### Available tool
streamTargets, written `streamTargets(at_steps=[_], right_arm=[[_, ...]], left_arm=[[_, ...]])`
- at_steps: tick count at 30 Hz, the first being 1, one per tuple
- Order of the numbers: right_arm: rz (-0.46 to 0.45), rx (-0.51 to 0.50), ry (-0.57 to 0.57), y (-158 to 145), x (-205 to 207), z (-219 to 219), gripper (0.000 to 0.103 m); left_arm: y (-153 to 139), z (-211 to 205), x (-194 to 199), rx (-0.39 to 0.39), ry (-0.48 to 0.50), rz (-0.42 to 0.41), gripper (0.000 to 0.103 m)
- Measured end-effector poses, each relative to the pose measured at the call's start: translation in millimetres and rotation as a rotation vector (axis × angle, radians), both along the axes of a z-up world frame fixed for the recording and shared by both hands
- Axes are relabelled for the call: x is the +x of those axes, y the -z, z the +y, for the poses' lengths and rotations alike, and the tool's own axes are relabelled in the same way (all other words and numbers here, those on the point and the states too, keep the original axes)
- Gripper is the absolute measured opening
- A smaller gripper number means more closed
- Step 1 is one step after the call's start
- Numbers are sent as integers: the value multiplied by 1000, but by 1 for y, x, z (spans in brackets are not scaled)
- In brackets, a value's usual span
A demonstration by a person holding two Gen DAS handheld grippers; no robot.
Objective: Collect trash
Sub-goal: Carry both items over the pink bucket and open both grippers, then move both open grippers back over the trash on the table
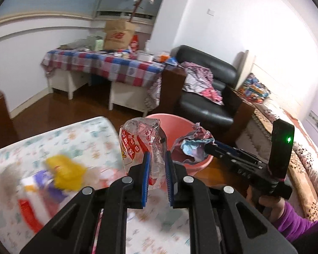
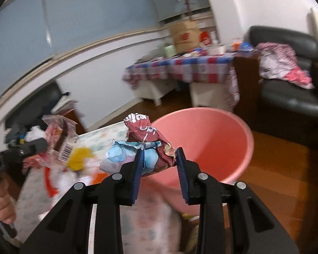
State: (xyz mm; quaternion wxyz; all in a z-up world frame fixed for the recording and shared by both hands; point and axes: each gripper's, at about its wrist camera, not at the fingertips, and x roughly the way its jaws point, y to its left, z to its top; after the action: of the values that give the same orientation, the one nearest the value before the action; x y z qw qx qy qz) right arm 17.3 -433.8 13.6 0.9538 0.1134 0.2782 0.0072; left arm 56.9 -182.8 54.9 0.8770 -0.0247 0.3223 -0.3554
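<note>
My left gripper (image 1: 157, 157) is shut on a clear plastic wrapper with red print (image 1: 142, 141), held up over the edge of the patterned table (image 1: 74, 139). My right gripper (image 2: 159, 154) is shut on a crumpled dark-red and light-blue wrapper (image 2: 146, 146), just in front of the pink bucket (image 2: 220, 135). In the left wrist view the right gripper (image 1: 203, 148) holds that crumpled wrapper (image 1: 193, 146) over the pink bucket's rim (image 1: 197, 165). In the right wrist view the left gripper's wrapper (image 2: 59, 141) hangs at the left.
More litter lies blurred on the table: a yellow piece (image 1: 65, 171), a red and white packet (image 1: 31, 207). A black armchair (image 1: 207, 89) with clothes, a checked-cloth desk (image 1: 108, 65) and a bed (image 1: 286, 139) stand around the wooden floor. A purple sleeve (image 1: 296, 222) shows.
</note>
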Motion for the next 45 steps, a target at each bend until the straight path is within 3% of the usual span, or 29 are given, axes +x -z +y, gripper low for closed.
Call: streamTargets(at_steps=[6, 13, 23, 28, 33, 38, 45], right_arm=[[5, -98, 95, 7, 7, -14, 32], [39, -155, 132, 19, 16, -18, 32], [88, -157, 160, 33, 25, -24, 36], [93, -131, 161, 35, 26, -29, 46], [80, -106, 148, 30, 18, -28, 46], [57, -53, 87, 22, 8, -17, 47], [40, -2, -50, 13, 2, 20, 48]], left_arm=[[13, -52, 23, 11, 49, 37, 13], [45, -95, 50, 47, 65, 119, 13], [65, -113, 63, 75, 58, 161, 15], [59, -110, 59, 79, 58, 148, 30], [50, -96, 53, 59, 47, 150, 33], [35, -67, 36, 77, 20, 81, 41], [9, -4, 15, 75, -80, 2, 41]])
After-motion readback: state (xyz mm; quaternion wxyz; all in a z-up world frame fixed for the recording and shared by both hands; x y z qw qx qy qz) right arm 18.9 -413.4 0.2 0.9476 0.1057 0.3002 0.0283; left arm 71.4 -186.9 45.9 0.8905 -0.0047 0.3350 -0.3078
